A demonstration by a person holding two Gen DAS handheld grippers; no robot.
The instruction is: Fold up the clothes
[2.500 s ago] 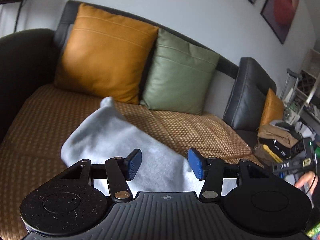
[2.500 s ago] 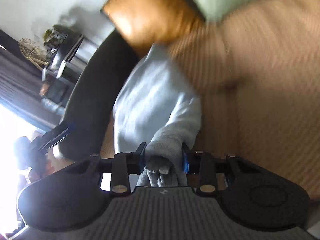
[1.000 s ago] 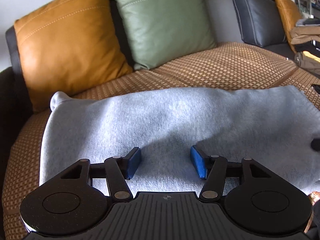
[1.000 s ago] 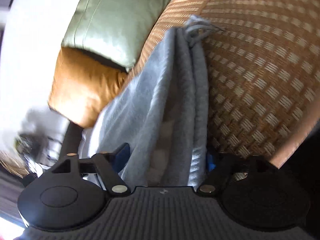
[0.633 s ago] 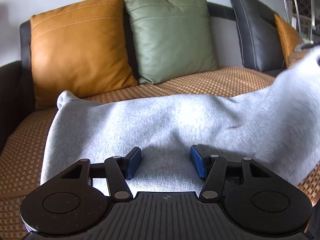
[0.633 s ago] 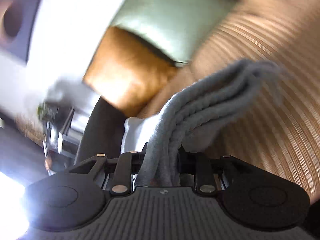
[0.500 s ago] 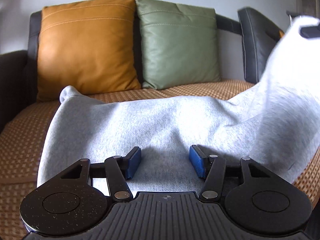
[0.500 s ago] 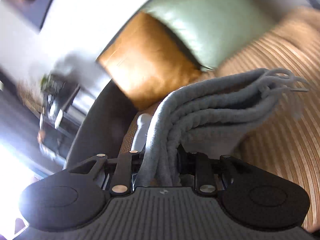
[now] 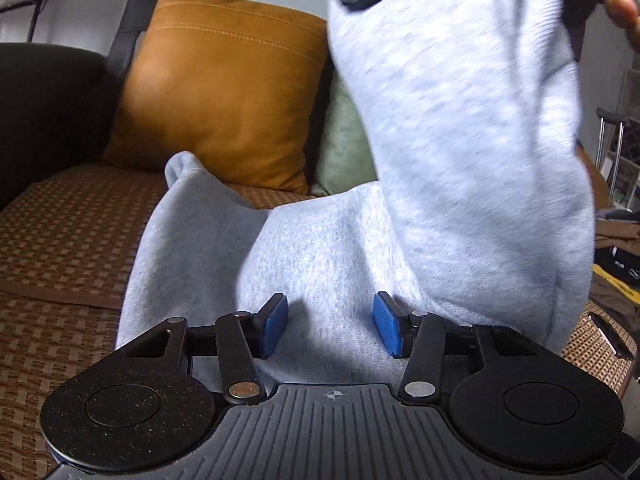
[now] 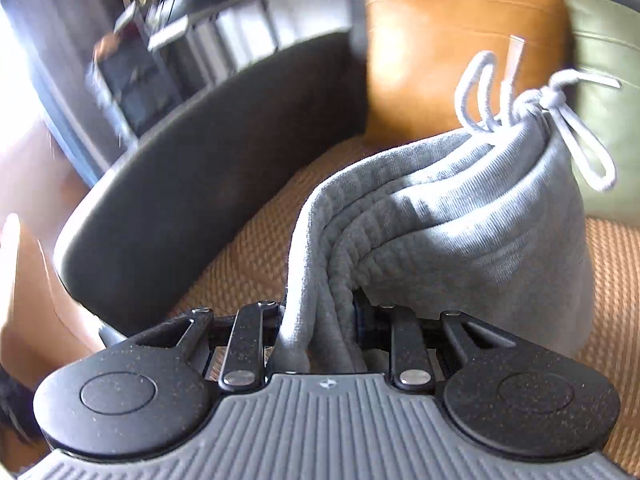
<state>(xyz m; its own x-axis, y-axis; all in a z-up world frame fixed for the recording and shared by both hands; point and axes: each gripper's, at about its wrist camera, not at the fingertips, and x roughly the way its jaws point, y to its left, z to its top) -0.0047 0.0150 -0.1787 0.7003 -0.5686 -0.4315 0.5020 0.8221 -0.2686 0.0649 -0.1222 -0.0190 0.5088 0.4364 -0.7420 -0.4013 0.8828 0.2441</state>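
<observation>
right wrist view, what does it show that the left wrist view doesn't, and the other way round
Only the right wrist view: the right gripper shut on the bunched waistband, and the knotted drawstring.

Only the left wrist view: the left gripper open above the part of the grey garment lying flat on the sofa seat, with the lifted end hanging from above.

Both: the garment, the orange cushion, the green cushion and the dark armrest.

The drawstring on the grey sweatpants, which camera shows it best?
The right wrist view: the drawstring loops out from the bunched waistband, sharp against the cushions. In the left wrist view only the sweatpants' plain fabric shows, lifted at the right; no string is visible.
</observation>
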